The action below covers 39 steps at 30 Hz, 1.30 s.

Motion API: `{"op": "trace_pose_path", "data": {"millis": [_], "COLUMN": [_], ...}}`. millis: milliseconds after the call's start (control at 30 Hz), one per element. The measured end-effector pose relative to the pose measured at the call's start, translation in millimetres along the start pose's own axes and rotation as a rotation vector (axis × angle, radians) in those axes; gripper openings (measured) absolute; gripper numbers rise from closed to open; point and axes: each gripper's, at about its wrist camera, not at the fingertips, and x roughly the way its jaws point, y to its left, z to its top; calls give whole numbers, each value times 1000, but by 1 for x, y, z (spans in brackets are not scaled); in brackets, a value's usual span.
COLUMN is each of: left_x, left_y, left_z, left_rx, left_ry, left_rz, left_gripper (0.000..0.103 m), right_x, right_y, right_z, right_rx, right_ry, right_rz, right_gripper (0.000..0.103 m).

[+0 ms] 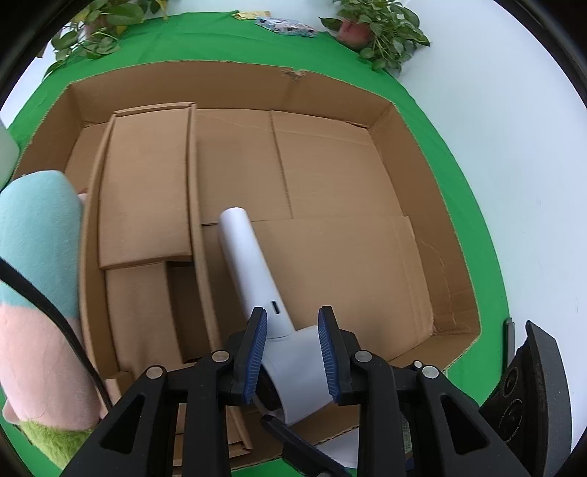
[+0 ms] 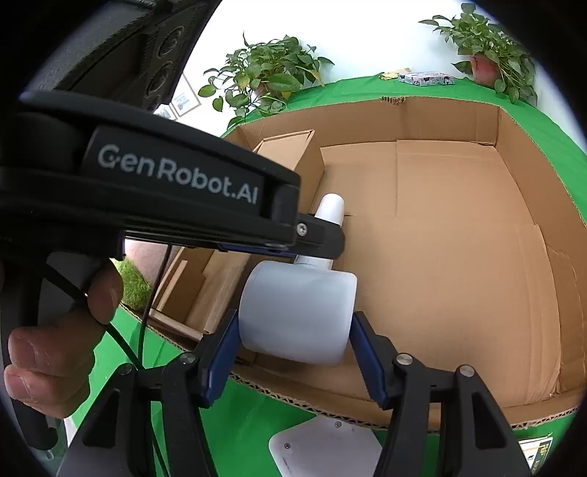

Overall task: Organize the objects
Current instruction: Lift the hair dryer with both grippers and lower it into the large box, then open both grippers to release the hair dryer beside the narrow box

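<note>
Both cameras ride on the hand-held grippers, each looking forward along its own two fingers and steeply down into the open cardboard box [image 1: 234, 84] on the green cloth [image 1: 458, 154]. The left wrist view hangs close above the box's near edge, facing its far wall and the plants [image 1: 381, 33] behind. The right wrist view sits just outside the near rim, angled across the box, with the left gripper [image 2: 319, 238] crossing its upper left. Both views share the white hair dryer [image 1: 253, 271], the box floor, the far wall and the plants.

Green-covered table [image 1: 473, 176] bearing cardboard box [image 1: 238, 84], two potted plants [image 1: 381, 33].
</note>
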Motion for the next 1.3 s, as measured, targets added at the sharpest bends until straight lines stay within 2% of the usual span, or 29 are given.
{"op": "trace_pose_path", "data": {"millis": [133, 200, 433, 567, 633, 800, 933, 1133, 1300], "left_x": [-14, -25, -60, -74, -74, -67, -56, -58, -60], "left_y": [8, 12, 5, 13, 21, 47, 60, 73, 78], "left_z": [-6, -9, -26, -38, -43, -65, -79, -89, -96], "left_rx": [-21, -18, 48, 58, 51, 20, -3, -69, -114], "left_ry": [-20, -40, -121, -159, -157, -119, -86, -93, -128], "left_rz": [-11, -40, -2, 37, 63, 68, 66, 11, 14], "left_gripper": [26, 26, 29, 29, 29, 29, 29, 29, 29], "right_x": [2, 6, 0, -1, 2, -1, 3, 2, -8], "right_y": [4, 6, 14, 8, 6, 7, 9, 12, 15], "right_z": [0, 1, 0, -1, -2, -7, 0, -1, -4], "right_rx": [-4, -9, -31, 0, 2, -17, -1, -5, -15], "right_ry": [15, 32, 31, 42, 47, 52, 46, 46, 21], "right_rz": [-7, -15, 27, 38, 10, 8, 0, -21, -76], "right_gripper": [59, 60, 62, 60, 52, 43, 42, 41, 41]}}
